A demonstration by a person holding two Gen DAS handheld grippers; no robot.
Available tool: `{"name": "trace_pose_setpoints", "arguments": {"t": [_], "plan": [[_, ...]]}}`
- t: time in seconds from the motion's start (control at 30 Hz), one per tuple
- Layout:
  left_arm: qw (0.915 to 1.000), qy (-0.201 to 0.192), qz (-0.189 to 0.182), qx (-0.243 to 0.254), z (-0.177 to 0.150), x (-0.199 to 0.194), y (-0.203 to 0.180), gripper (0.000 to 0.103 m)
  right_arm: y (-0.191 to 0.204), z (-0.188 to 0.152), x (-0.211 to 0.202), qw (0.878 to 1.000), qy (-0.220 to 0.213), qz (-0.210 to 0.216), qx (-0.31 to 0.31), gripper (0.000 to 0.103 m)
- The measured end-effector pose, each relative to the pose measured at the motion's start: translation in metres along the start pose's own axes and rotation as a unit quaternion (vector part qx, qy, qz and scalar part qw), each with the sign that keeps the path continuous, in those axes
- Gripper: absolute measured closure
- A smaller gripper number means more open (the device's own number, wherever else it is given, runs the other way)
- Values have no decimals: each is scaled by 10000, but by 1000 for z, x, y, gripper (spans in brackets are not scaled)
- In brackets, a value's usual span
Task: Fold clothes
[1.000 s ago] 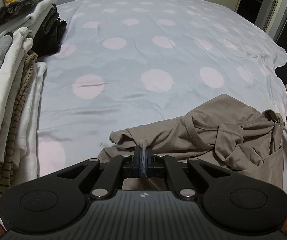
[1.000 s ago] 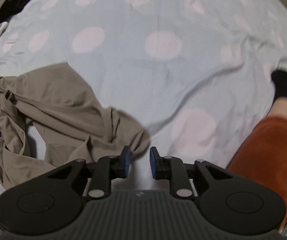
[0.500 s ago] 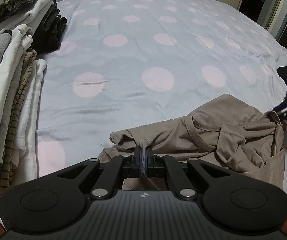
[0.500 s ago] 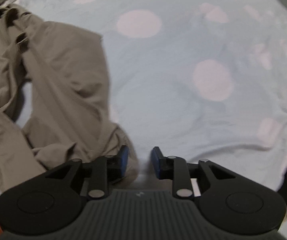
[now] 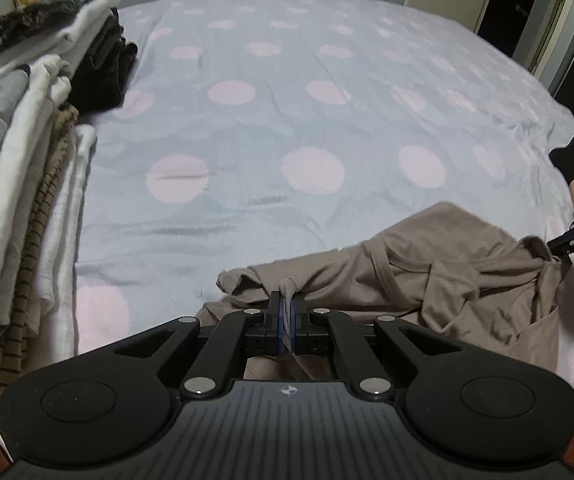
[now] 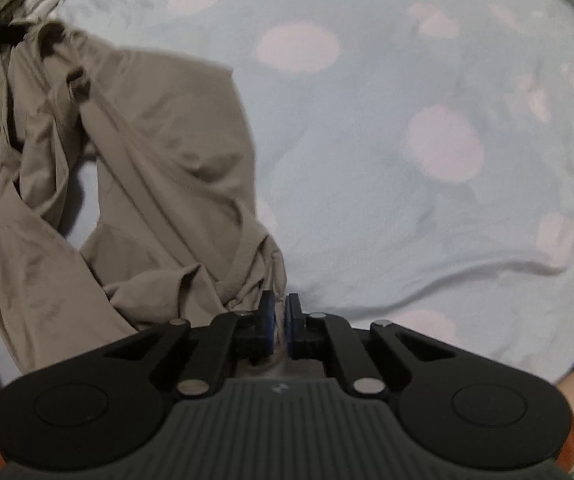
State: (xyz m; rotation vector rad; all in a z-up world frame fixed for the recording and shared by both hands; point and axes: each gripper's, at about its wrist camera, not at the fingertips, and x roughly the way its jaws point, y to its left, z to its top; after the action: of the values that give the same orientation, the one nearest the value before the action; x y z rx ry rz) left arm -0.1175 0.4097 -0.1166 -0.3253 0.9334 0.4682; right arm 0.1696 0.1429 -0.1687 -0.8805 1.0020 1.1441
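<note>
A soft, crumpled beige-brown shirt (image 5: 439, 264) lies in a messy heap at the near edge of a big bed with a light blue sheet with pale pink round spots (image 5: 287, 120). The left gripper (image 5: 285, 312) is squeezed tight on a little pinch of the shirt's cloth, which pokes up between its blue pads. The right gripper (image 6: 279, 312) sits at the other end of the heap, and its jaws are almost together. There looks to be a bit of cloth between them, so I think it is grabbing the shirt, but the grip may not be all the way tight. In the left view, the right gripper shows at the far right side, touching the end of the shirt. A tall pile of folded white, grey and striped clothes (image 5: 19, 200) stands along the left side of the bed, with a dark folded pile (image 5: 103, 68) behind it. The person's foot in a black sock (image 5: 573, 158) rests on the sheet at the right. This looks like the start: getting hold of the shirt at two spots. Next, both grippers should lift and pull apart so the shirt opens up, then lay it flat on the sheet. If one pinch is too small, the cloth could slip out.
</note>
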Motion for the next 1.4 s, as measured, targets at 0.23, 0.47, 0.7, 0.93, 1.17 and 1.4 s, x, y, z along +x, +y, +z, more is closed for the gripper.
{"name": "trace_pose_setpoints", "arguments": {"t": [0.23,0.47,0.7,0.93,1.17,1.4], "plan": [[9958,-882,252,-35,15,-62,-8,100,-7,12,-121,9690,-1875,-1441,711,99],[9651,-2493,806,4,44,-174,-20,100,22,18,-261,8849,-3839,-2466,941,99],[9091,-3999,1163,110,75,-305,-40,100,67,15,-370,7963,-5099,-3120,923,99],[8812,-4565,1170,365,69,-373,-64,100,101,-9,-438,7505,-5645,-3274,1045,99],[8732,-4768,949,342,41,-397,-65,100,127,-41,-469,7188,-6028,-3281,1114,99],[8617,-5007,688,444,23,-418,-68,100,149,-68,-488,6881,-6329,-3359,1149,99]]}}
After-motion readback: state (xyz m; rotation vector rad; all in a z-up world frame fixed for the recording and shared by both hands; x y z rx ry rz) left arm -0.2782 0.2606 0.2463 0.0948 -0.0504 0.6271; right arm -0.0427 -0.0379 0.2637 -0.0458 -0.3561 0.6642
